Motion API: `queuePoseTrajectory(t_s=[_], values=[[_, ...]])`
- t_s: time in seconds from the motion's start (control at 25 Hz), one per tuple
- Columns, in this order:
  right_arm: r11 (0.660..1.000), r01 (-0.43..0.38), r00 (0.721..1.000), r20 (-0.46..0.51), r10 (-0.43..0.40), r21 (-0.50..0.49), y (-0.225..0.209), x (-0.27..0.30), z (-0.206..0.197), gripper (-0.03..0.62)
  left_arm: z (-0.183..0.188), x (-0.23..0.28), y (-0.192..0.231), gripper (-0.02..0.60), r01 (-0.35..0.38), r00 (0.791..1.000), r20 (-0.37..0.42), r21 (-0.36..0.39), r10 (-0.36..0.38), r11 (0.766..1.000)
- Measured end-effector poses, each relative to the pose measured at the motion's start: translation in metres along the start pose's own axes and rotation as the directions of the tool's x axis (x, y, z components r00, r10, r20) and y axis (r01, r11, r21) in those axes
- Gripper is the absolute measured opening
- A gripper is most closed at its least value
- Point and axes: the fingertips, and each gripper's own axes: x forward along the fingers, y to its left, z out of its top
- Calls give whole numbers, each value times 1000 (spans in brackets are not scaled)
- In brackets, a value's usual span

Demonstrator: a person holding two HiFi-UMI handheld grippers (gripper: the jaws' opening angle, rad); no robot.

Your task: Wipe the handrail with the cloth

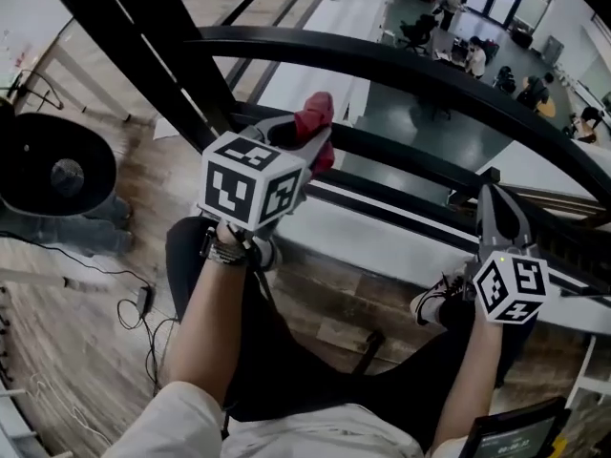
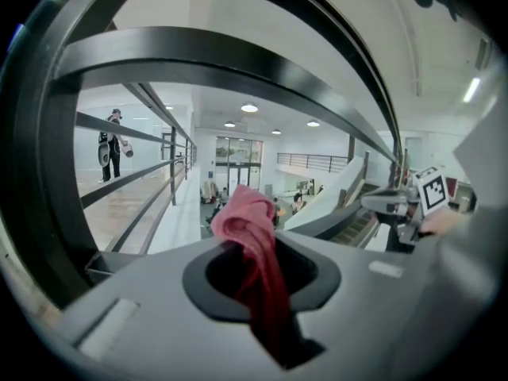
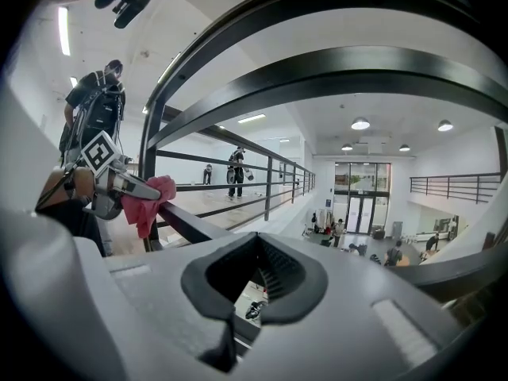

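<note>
Left gripper [image 1: 307, 139]: my jaws are clamped on a bunch of the cloth [image 2: 248, 222]; its crumpled top pokes out past the tips.
Right gripper [image 3: 238, 292]: my jaws are pressed together with nothing between them. Through their oval gap I see only railing and hall.
Cloth position: held among the railing's bars, below the handrail [image 1: 401, 63] and right at a lower bar [image 1: 410, 160] — I cannot tell whether it touches.
Risk, dropping: only a pinch of fabric is gripped. Drag along the rail could tug it loose, and it would likely fall between the bars to the hall below [image 1: 430, 113], where people are.
Risk, scraping: little cloth shows beyond my tips, so the hard jaw ends could meet the rail before the fabric does.
Risk, wrong bar: the cloth sits low, so a stroke from here may clean a lower bar and miss the top rail.
Cloth: red-pink, soft and limp, with wrinkled folds.
Handrail: black and smooth with a faint sheen — a broad band bending in a long curve. I judge it to be painted metal.
Grippers: matte grey moulded shells with ribbed inner faces. Each carries a black-and-white marker cube [image 1: 250, 181].
Floor: worn wooden planks [image 1: 105, 256].
</note>
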Motion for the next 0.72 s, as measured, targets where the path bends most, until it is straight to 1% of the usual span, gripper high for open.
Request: queuePoseTrajectory(t_s=[0.08, 0.16, 0.32, 0.44, 0.56, 0.72], values=[[1000, -12, 1000, 13, 12, 21, 0, -3, 2, 2, -3, -2, 7, 69, -11, 1000, 0, -7, 11, 1000], [999, -24, 999, 29, 23, 30, 4, -3, 5, 2, -7, -3, 16, 69, -20, 1000, -9, 3, 20, 1000], [997, -62, 996, 60, 60, 37, 16, 5, 15, 2, -12, -9, 40, 69, -41, 998, -42, 29, 42, 999], [996, -82, 995, 62, 80, 26, 28, 9, 22, 2, -12, -17, 57, 69, -68, 995, -69, 39, 70, 997], [995, -96, 994, 42, 96, -8, 40, 15, 23, 2, -12, -28, 74, 69, -131, 987, -82, 69, 137, 989], [993, -111, 994, 15, 112, -48, 50, 23, 15, 2, -15, -39, 91, 69, -245, 966, -56, 119, 253, 962]])
